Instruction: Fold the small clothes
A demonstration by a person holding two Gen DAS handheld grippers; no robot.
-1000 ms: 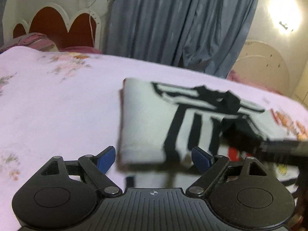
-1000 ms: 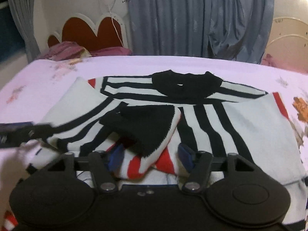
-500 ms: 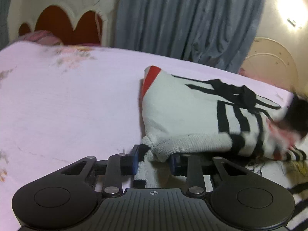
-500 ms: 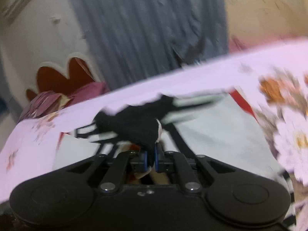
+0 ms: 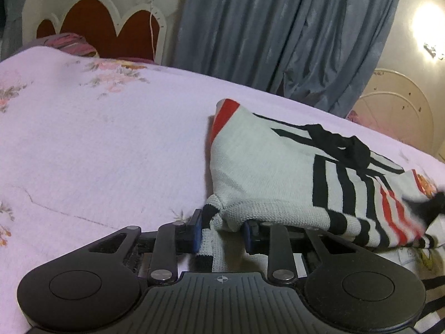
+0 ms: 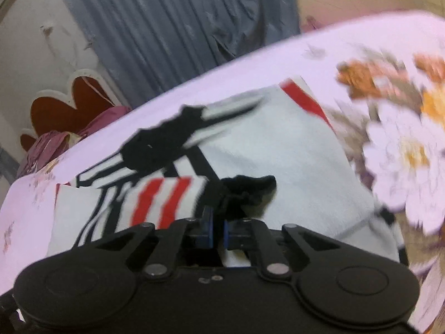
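The striped sweater [image 5: 267,172] lies on the bed [image 5: 97,144], and the left claw [image 5: 221,232] is clenched on its bunched hem corner, probably to pin that side so the cloth stays put during the fold. The right claw [image 6: 217,226] has its jaws pressed on the black cuff [image 6: 244,189] of a sleeve, lifted over the sweater's body, apparently to lay the sleeve across it.

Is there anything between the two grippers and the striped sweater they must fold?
Nothing visible. The left gripper is closed on the ribbed hem of the striped sweater, and the right gripper is closed on its black cuff.
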